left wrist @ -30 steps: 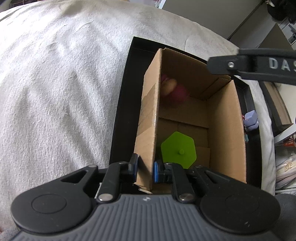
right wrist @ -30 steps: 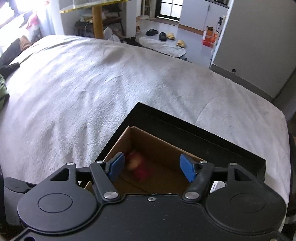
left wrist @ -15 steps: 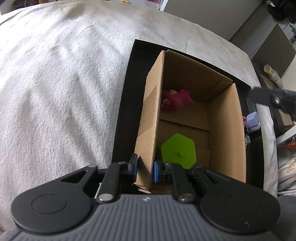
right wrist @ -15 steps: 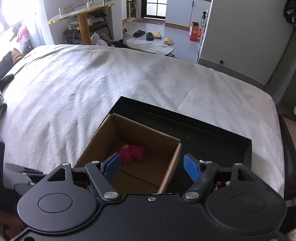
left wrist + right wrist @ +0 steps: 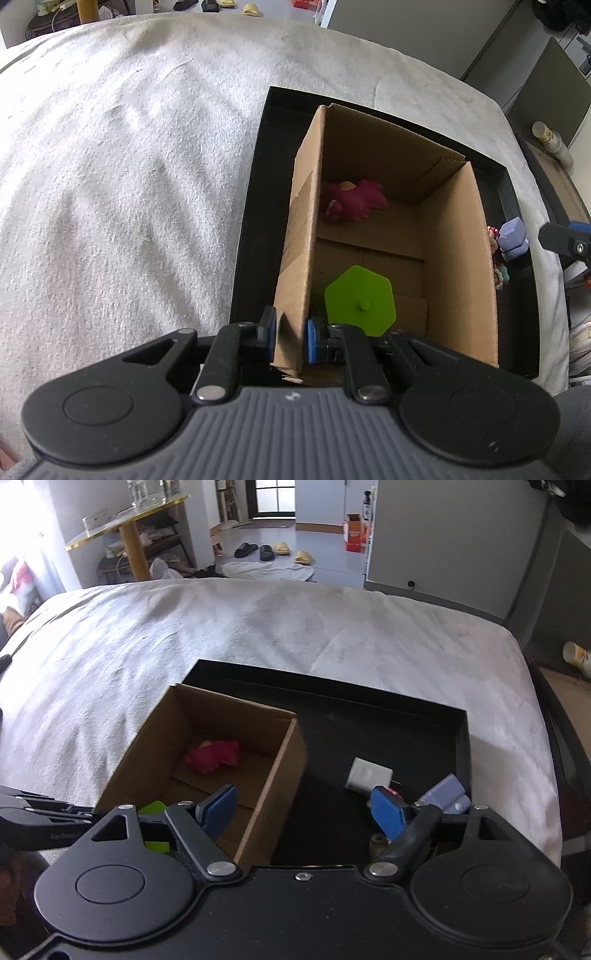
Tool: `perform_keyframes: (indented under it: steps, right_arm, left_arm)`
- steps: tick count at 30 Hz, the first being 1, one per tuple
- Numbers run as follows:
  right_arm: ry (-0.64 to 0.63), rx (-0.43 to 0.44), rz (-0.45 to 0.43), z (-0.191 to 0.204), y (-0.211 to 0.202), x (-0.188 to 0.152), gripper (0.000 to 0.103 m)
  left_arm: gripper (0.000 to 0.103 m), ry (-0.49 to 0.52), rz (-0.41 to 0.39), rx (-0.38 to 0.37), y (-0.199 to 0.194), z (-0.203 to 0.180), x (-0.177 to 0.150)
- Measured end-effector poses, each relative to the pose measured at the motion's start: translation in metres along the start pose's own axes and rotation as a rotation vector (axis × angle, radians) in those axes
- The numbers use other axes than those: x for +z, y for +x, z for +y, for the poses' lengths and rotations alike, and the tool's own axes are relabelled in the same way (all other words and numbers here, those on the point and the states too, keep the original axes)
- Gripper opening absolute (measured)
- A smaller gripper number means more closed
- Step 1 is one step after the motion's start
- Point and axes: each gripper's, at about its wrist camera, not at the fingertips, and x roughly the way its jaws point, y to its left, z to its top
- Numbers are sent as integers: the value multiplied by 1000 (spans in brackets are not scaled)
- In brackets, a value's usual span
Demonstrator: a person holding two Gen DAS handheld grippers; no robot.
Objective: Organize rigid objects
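A cardboard box (image 5: 458, 258) stands open in a black tray (image 5: 255, 206) on a white bed. My left gripper (image 5: 290, 334) is shut on the box's near left wall. Inside lie a magenta toy (image 5: 351, 203) and a green hexagonal lid (image 5: 360, 301). My right gripper (image 5: 306, 808) is open and empty above the box's right wall (image 5: 280, 771); the magenta toy (image 5: 214, 757) and the green lid (image 5: 153, 808) show there too. In the tray beside the box lie a white block (image 5: 367, 775) and a lavender object (image 5: 447, 794).
The white blanket (image 5: 122, 184) covers the bed all around the tray. Small figurines (image 5: 511, 240) sit in the tray's right strip. Beyond the bed are a round yellow-legged table (image 5: 129, 535), slippers (image 5: 273, 550) on the floor and grey cabinets (image 5: 443, 535).
The magenta toy has dropped and come to rest in the box's far end. My right gripper has moved right and back, away from over the box towards the tray's right side.
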Motion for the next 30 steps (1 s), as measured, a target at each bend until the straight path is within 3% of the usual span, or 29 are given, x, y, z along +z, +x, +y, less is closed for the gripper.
perform_keyframes:
  steps: [30]
  right_arm:
    - [281,76,-21,-96,12,-77,82]
  left_arm:
    - [14,9,66,168,4,-25,5]
